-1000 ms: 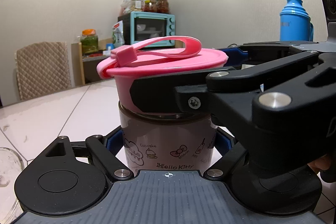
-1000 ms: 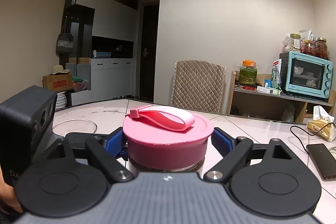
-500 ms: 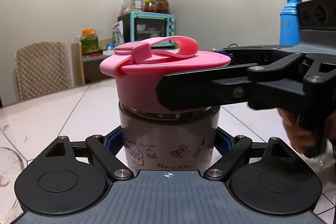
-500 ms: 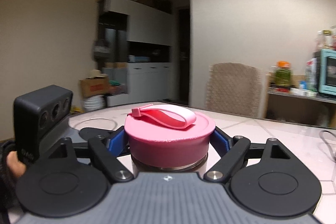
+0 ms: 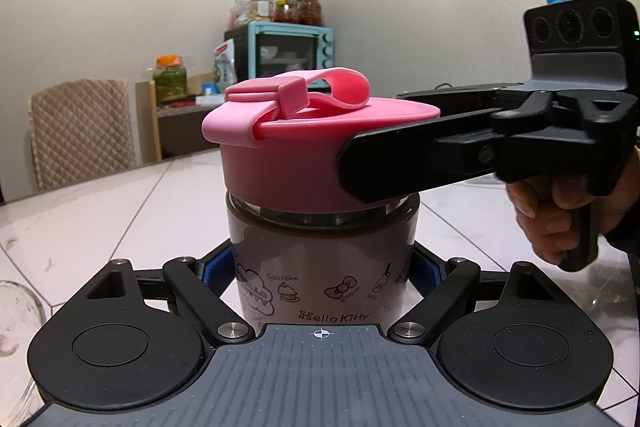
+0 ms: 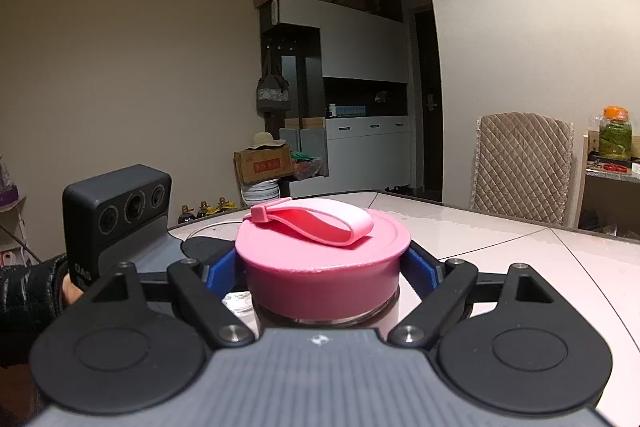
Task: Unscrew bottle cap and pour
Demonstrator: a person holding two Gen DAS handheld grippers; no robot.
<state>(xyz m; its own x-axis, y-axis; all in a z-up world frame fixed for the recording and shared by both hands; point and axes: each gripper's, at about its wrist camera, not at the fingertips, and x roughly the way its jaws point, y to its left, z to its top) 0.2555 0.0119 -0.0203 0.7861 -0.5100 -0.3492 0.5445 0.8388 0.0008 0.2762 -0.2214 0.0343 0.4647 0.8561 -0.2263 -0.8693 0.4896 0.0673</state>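
Note:
A Hello Kitty bottle [image 5: 320, 267] with brown liquid stands upright on the white table. Its wide pink cap [image 5: 296, 159] with a loop strap sits on top. My left gripper [image 5: 320, 267] is shut on the bottle body, blue pads on both sides. My right gripper [image 6: 324, 267] is shut on the pink cap [image 6: 324, 255], blue pads [image 6: 420, 265] pressing its sides. In the left wrist view the right gripper [image 5: 460, 155] reaches in from the right onto the cap.
A glass bowl rim [image 5: 16, 315] shows at the lower left. A quilted chair [image 5: 80, 131] stands at the table's far side. A teal oven [image 5: 292, 55] and jars sit on a shelf behind. Table surface [image 6: 540, 251] extends right.
My right gripper has swung around the cap, turning it; the strap clasp has rotated toward the left gripper's camera. The bottle and left gripper have stayed still.

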